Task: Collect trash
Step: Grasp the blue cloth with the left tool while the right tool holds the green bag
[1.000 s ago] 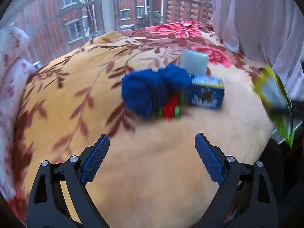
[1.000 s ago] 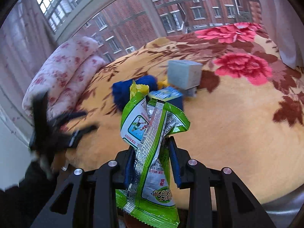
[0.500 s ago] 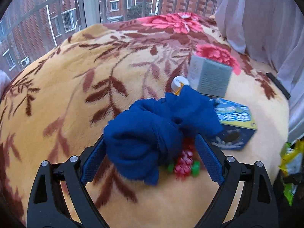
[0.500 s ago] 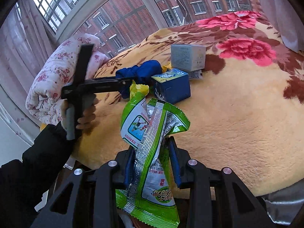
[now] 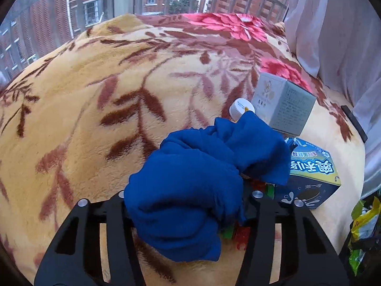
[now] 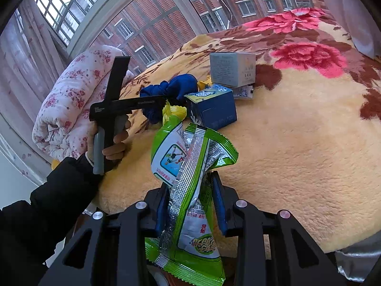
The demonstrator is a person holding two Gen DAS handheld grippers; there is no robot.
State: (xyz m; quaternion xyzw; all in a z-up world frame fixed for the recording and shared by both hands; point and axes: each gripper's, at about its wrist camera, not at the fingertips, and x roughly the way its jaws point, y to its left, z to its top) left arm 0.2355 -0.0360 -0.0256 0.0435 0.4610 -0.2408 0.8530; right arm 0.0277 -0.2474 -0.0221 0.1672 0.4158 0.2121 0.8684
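Left wrist view: the left gripper is closing on a bunched blue cloth lying on the floral blanket; its jaws have just been narrowing, and the cloth is bulging between them so that the pads are hidden, though it looks pinched. A red-and-green wrapper is peeking out just beneath the cloth, a blue carton is sitting just to the cloth's right, and a grey box and a white bottle cap are lying just behind it.

Right wrist view: the right gripper is clamping a green snack bag, which is standing up between the clenched fingers, in front of the cloth and nearer the bed's edge. The person's hand is squeezing the other tool's handle left of the cloth.

The risk, as judged here: lifting the cloth may be dragging the small wrapper along or flicking it away, since the soft bundle is covering it.
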